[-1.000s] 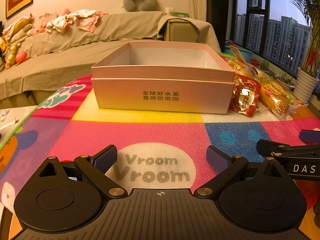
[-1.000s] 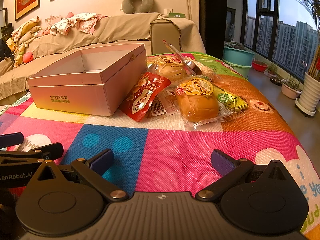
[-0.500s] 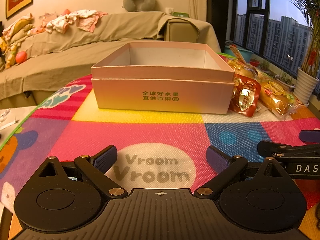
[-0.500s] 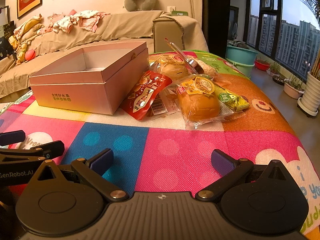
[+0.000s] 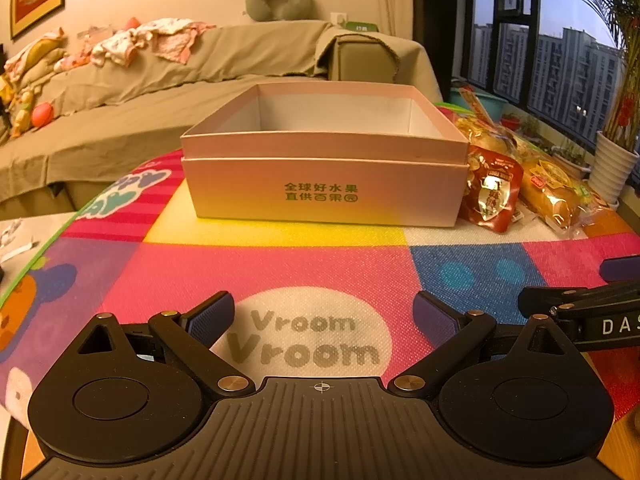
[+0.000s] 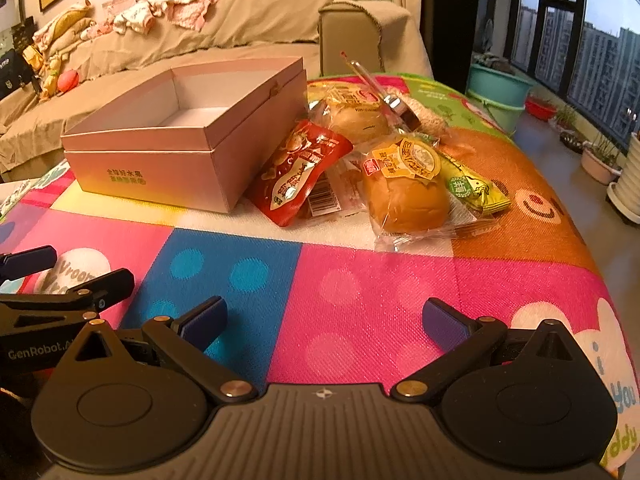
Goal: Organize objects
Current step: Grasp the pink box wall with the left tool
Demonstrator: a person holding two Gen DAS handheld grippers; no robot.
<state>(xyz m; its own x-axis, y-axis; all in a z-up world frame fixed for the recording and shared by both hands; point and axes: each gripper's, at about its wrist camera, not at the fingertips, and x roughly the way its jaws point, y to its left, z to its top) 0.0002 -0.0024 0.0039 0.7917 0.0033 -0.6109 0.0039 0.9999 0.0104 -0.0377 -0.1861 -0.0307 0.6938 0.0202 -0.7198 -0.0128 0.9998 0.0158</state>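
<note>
One pink box point(image 6: 188, 152), two wrapped buns point(image 6: 404, 196), one red packet point(image 6: 298, 172)

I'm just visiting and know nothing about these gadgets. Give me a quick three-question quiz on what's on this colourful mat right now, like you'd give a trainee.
1. True or false: the pink box already holds a snack.
2. Which item lies right against the box's side? A) the red snack packet B) the yellow-green packet C) the wrapped bun
3. Fill in: the left gripper and the right gripper are both ___.

Key:
1. False; the part of its inside in view is bare.
2. A
3. open, holding nothing
</note>
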